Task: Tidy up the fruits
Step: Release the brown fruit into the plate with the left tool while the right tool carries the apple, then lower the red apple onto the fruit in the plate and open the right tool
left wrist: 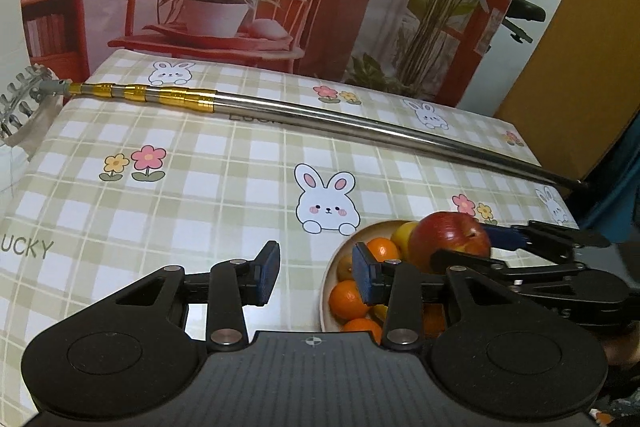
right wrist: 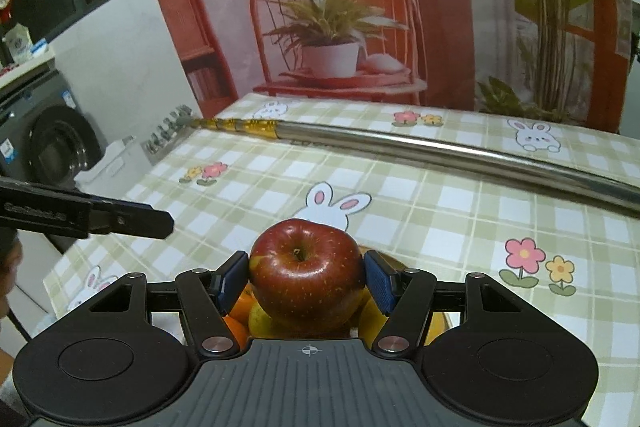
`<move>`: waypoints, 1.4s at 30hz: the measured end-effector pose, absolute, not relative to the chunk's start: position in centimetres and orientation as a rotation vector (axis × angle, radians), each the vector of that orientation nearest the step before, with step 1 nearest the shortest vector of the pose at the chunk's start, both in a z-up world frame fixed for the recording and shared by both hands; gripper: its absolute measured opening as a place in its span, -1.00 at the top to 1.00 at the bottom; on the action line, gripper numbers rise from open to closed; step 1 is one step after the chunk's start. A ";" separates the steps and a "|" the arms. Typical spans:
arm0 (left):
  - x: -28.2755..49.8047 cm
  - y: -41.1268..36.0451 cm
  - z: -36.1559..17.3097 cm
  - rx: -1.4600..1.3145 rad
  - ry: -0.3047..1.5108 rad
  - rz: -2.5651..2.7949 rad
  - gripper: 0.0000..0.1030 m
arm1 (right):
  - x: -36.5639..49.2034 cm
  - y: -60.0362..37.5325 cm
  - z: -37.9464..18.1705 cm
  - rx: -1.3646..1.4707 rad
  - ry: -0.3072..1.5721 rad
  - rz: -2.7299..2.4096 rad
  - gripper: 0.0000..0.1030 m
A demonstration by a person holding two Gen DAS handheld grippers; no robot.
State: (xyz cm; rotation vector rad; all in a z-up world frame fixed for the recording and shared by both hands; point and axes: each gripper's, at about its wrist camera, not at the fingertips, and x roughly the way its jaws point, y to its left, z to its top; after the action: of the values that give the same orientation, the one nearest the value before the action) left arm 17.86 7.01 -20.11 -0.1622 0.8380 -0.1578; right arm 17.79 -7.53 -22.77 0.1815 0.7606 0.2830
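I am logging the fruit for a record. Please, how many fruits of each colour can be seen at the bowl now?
Red apple, held in the right gripper over the bowl: 1
Orange citrus fruits: at least 5, some partly hidden
Yellow fruits: at least 2, kind unclear
Total: at least 8

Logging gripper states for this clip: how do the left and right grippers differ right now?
The right gripper is shut on the red apple; the left gripper is open and holds nothing. The right gripper sits above the fruit bowl; the left gripper sits at the bowl's left edge, one finger over the oranges, the other over bare tablecloth. Both have black linkages with blue pads.
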 end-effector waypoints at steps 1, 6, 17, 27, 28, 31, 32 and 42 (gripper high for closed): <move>17.8 7.0 -20.1 -0.163 0.838 -0.161 0.19 | 17.8 -7.5 -23.0 0.178 0.765 0.281 -0.14; 17.8 7.1 -20.5 -0.173 0.846 -0.160 0.19 | 17.1 -7.6 -23.0 0.171 0.768 0.275 -0.14; 17.7 7.0 -20.7 -0.177 0.851 -0.172 0.19 | 15.8 -7.7 -22.7 0.135 0.800 0.274 -0.14; 17.8 6.7 -20.7 -0.173 0.857 -0.188 0.19 | 15.0 -7.4 -22.1 0.117 0.814 0.310 -0.14; 17.8 6.7 -20.7 -0.172 0.857 -0.189 0.19 | 15.0 -7.4 -22.1 0.116 0.816 0.311 -0.14; 17.7 6.7 -20.7 -0.170 0.859 -0.191 0.18 | 15.2 -7.4 -22.1 0.109 0.820 0.309 -0.14; 17.8 6.7 -20.7 -0.171 0.861 -0.191 0.18 | 15.3 -7.4 -22.1 0.110 0.823 0.308 -0.15; 18.0 6.8 -20.8 -0.176 0.870 -0.187 0.13 | 15.4 -7.5 -21.9 0.100 0.829 0.285 -0.36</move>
State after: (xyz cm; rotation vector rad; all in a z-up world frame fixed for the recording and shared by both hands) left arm 17.95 6.76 -20.82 -0.1760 0.8699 -0.1871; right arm 15.41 -7.46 -21.95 0.0999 0.8294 0.2848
